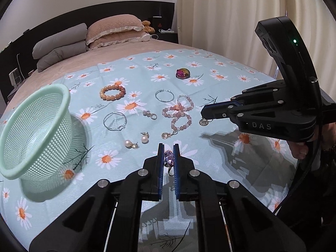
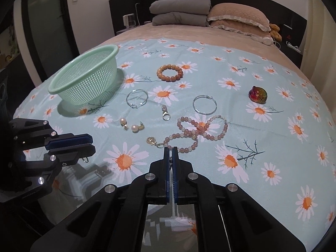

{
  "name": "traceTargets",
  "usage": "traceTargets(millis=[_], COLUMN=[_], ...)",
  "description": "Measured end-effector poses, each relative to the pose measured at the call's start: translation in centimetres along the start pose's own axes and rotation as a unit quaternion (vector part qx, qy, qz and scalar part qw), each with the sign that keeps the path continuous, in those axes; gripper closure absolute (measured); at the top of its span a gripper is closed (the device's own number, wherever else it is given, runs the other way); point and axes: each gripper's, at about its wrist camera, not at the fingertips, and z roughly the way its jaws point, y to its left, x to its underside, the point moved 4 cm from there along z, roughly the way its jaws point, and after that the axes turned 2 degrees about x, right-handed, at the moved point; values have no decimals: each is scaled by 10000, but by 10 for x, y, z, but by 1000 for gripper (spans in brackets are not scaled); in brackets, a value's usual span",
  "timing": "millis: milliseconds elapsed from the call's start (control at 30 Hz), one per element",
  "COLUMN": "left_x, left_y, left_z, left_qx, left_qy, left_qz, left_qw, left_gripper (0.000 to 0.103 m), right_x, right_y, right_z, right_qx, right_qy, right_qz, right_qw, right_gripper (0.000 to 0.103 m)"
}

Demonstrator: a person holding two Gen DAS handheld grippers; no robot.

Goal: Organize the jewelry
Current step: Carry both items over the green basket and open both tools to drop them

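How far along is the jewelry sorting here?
Nothing done: the green basket looks empty. In hand: left gripper clamps a purple ring; right gripper pinches a small charm. Left on the cloth: bead bracelets, hoops, pearl earrings.

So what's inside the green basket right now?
The green basket shows only bare mesh inside in the right wrist view, no jewelry visible. Its near wall hides part of the bottom, and the left wrist view is blurred, so that patch stays unconfirmed.

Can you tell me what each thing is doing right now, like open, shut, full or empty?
Left hand-held gripper: shut on purple ring.
Right hand-held gripper: shut on small charm.
Green basket: upright, empty.
Pink bead necklace: lying tangled on cloth.
Orange bracelet: lying flat.
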Motion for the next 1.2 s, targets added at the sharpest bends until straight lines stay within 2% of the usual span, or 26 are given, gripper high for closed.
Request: traceTargets(millis=[100,300,533,667,933,1100,1200], left_x=[-9,-25,-31,-30,-19,-15,-14], left_y=[10,47,121,159,202,209,214], left_z=[-16,-54,-81,-83,-68,-60,-59], left_qx=[-69,-484,-1205,-1376,-1345,-1334,-1486], left_qy=[-173,-435,-496,-445,-243,-185,-157], left_qz=[-88,-156,-412,-581,-790,-835,-857], left_qw=[9998,9978,9906,9878,9875,9874,9851], left_gripper=[95,95,95,95,95,95,92], right_x=[-20,-67,-119,-142,-157,-158,-159], right_y=[16,57,115,142,163,161,160], right_z=[-12,-23,-3,16,53,67,70], right_qx=[-27,-242,-657,-785,-800,-716,-685], right_qy=[-161,-489,-665,-674,-500,-374,-394], right_qz=[-184,-451,-681,-729,-652,-630,-591], right_qw=[9997,9975,9933,9920,9934,9947,9951], right_gripper=[101,101,101,101,101,100,96])
